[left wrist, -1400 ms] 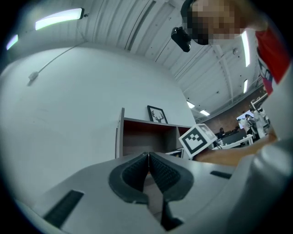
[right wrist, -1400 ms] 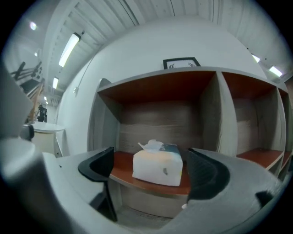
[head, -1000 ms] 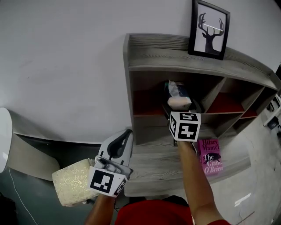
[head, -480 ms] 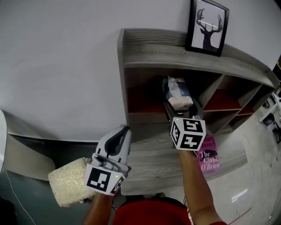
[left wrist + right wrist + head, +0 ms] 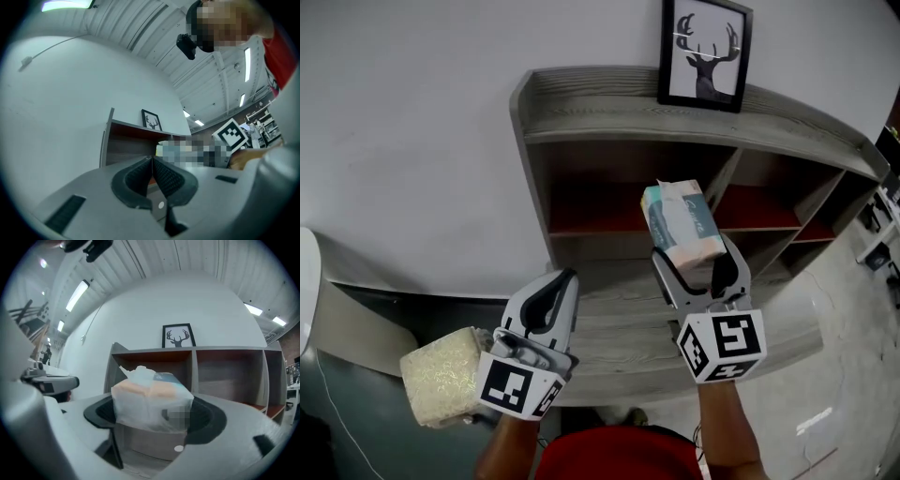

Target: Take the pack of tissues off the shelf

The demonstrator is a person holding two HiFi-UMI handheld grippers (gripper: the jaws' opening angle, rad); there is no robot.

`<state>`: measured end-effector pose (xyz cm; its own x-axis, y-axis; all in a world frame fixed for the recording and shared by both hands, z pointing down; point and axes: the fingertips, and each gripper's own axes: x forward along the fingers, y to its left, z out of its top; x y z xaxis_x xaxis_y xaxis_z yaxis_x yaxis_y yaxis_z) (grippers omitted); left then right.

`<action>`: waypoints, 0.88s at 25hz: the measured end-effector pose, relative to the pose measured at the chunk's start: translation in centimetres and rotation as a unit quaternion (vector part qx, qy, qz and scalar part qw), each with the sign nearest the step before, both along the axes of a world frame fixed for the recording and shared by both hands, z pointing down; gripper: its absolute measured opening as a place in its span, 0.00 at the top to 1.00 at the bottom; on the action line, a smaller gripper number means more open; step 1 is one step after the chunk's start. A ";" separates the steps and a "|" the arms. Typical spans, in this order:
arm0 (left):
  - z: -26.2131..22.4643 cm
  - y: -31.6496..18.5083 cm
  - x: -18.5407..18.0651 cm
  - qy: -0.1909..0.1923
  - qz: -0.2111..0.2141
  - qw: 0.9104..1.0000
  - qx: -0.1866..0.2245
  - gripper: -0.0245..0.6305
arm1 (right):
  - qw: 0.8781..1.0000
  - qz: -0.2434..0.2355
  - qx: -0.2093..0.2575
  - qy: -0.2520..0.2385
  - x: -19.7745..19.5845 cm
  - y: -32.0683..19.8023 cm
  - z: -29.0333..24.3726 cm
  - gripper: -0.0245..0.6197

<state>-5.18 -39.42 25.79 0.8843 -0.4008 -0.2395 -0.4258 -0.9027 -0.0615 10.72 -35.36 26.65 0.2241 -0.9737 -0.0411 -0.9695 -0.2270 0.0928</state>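
The pack of tissues (image 5: 680,225), a clear-wrapped block with a teal and peach print, hangs in the air in front of the grey wooden shelf (image 5: 609,103), outside its middle compartment. My right gripper (image 5: 698,267) is shut on its lower end, one pad on each side. The right gripper view shows the pack (image 5: 152,397) filling the space between the dark pads of that gripper (image 5: 154,416). My left gripper (image 5: 555,289) hovers low at the left, before the shelf's bottom board. Its pads meet with nothing between them (image 5: 152,174).
A framed deer picture (image 5: 703,52) stands on the shelf top. The compartments have red floors, and a bottom board (image 5: 619,333) juts out toward me. A beige textured block (image 5: 441,375) lies left of the left gripper. A white rounded object (image 5: 307,281) sits at the far left.
The right gripper closed on the pack inside the middle compartment and drew it out toward me and upward. The left gripper stayed low at the left.
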 end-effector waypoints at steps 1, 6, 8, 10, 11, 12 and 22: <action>0.0 0.7 0.3 0.000 0.000 1.000 0.002 0.94 | 1.000 -0.014 0.010 0.002 -0.6 1.0 -0.3 0.32; 0.0 3.3 1.1 -0.001 -0.007 1.000 0.007 0.94 | 0.998 -0.054 0.041 0.020 -2.8 5.3 -0.8 0.32; -0.1 4.1 1.2 0.002 -0.010 1.000 0.004 0.94 | 0.997 -0.062 0.043 0.025 -3.3 6.8 -0.6 0.32; -0.1 4.8 1.4 0.003 -0.011 1.000 0.004 0.94 | 0.996 -0.070 0.047 0.027 -3.7 8.0 -0.4 0.32; -0.2 5.2 1.4 0.003 -0.011 1.000 0.005 0.94 | 0.996 -0.073 0.049 0.026 -3.8 8.5 -0.2 0.32; -0.2 5.6 1.5 0.003 -0.011 1.000 0.006 0.94 | 0.996 -0.076 0.051 0.024 -3.8 8.9 0.0 0.33; 0.1 7.2 1.7 -0.006 -0.016 1.000 0.010 0.94 | 0.994 -0.100 0.043 0.003 -4.0 9.7 2.5 0.34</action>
<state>-3.45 -32.21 25.85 0.8740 -0.4238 -0.2376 -0.4533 -0.8873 -0.0851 6.75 -25.64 29.16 0.0267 -0.9915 -0.1273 -0.9955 -0.0379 0.0864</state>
